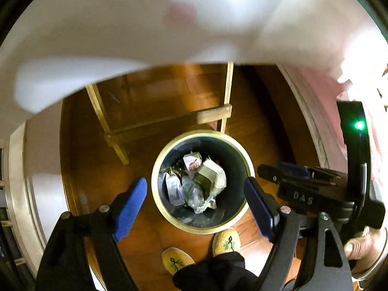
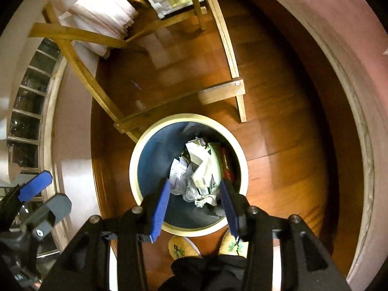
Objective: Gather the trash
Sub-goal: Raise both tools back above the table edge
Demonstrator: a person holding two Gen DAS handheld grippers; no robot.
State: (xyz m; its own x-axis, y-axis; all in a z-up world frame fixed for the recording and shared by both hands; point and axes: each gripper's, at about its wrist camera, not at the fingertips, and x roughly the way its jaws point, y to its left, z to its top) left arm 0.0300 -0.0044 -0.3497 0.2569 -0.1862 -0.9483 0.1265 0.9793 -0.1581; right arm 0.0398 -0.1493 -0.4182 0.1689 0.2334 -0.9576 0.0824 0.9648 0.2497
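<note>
Trash, a heap of crumpled white paper, cartons and clear plastic wrap (image 1: 194, 181), lies at the bottom of a round dark bin with a cream rim (image 1: 249, 169) that stands on the brown wooden floor (image 1: 262, 126), centre of both views. In the left wrist view the left gripper (image 1: 195, 202) has its blue-padded fingers (image 1: 131, 206) spread wide and empty; the bin's mouth shows between them, well below, with the heap roughly midway. In the right wrist view the right gripper (image 2: 195, 205) has its blue fingers (image 2: 160, 211) set moderately apart, also empty, framing the lower part of the heap (image 2: 196, 177) from above without touching it. A pale wooden frame (image 2: 218, 94) stands just beyond the bin, toward the upper frame. Two yellow woven slippers (image 2: 181, 247) sit at the lower centre, beside the bin's rim. A blurred white sheet (image 1: 121, 36) covers the upper half of the left view.
</note>
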